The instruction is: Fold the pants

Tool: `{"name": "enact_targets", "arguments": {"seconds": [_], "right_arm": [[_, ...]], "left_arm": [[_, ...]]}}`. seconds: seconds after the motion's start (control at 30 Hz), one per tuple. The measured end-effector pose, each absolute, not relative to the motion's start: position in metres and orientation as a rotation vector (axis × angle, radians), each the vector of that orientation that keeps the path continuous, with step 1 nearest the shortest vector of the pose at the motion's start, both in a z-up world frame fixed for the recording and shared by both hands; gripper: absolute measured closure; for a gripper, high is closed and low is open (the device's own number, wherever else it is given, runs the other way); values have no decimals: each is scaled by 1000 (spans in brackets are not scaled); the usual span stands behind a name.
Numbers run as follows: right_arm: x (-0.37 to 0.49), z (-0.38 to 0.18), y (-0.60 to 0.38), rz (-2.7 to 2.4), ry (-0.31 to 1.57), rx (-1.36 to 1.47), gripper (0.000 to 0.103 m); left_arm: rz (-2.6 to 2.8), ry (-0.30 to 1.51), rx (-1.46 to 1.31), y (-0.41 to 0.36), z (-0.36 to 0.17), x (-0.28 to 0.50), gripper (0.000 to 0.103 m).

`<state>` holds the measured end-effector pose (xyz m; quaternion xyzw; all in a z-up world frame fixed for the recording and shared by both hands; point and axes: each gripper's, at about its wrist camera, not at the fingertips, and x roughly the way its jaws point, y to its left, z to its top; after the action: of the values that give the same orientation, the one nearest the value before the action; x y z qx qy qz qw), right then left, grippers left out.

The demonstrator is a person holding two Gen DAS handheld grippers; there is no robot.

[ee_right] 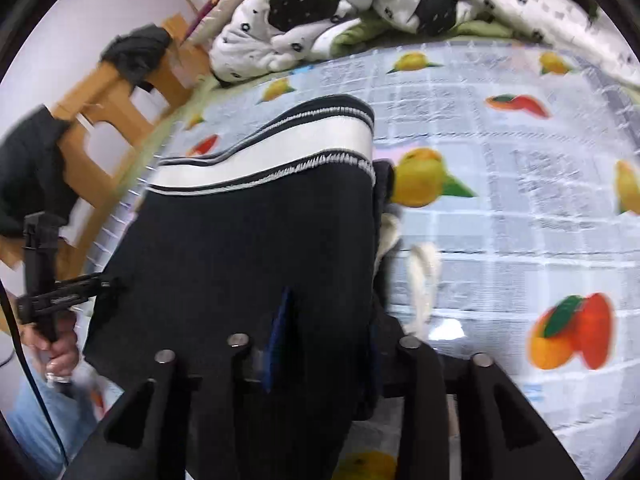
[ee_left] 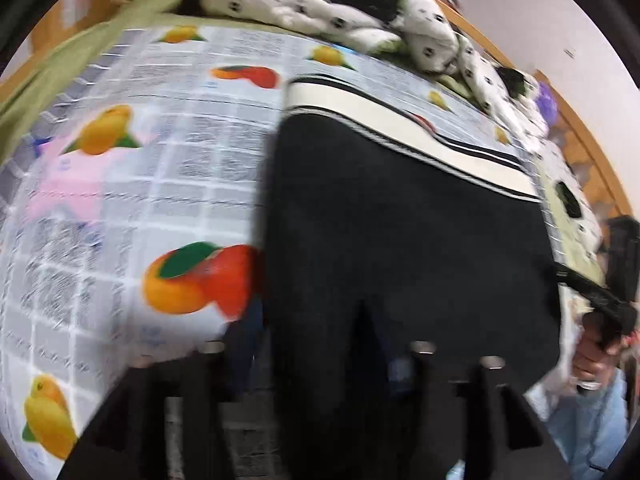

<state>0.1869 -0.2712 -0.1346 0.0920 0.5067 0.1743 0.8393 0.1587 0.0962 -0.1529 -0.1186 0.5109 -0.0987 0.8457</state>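
Black pants (ee_left: 400, 216) with a white striped waistband (ee_left: 404, 136) lie on a fruit-print sheet (ee_left: 140, 184); they also show in the right wrist view (ee_right: 256, 240), waistband (ee_right: 272, 152) away from me. My left gripper (ee_left: 316, 364) is shut on the pants' near edge, cloth draped over its fingers. My right gripper (ee_right: 320, 360) is shut on the near edge too, blue pads pinching the cloth. The other hand-held gripper shows at the side in each view, at the right (ee_left: 600, 300) and at the left (ee_right: 52, 300).
A crumpled white-and-green quilt (ee_left: 340, 4) lies at the bed's far end, seen also in the right wrist view (ee_right: 320, 20). A wooden bed frame (ee_right: 104, 112) with dark clothes hung on it borders the pants' side.
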Motion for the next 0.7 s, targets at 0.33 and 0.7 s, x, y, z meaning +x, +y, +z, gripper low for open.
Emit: {"name": "enact_targets", "arguments": {"seconds": [0.33,0.7], "right_arm": [[258,-125,-259,249,1067,187,76],[246,-124,-285,217,993,173,76]], "left_arm": [[-133,952,-252,120,-131,156,37],[-154,844,-145,91,-103,175,37]]}}
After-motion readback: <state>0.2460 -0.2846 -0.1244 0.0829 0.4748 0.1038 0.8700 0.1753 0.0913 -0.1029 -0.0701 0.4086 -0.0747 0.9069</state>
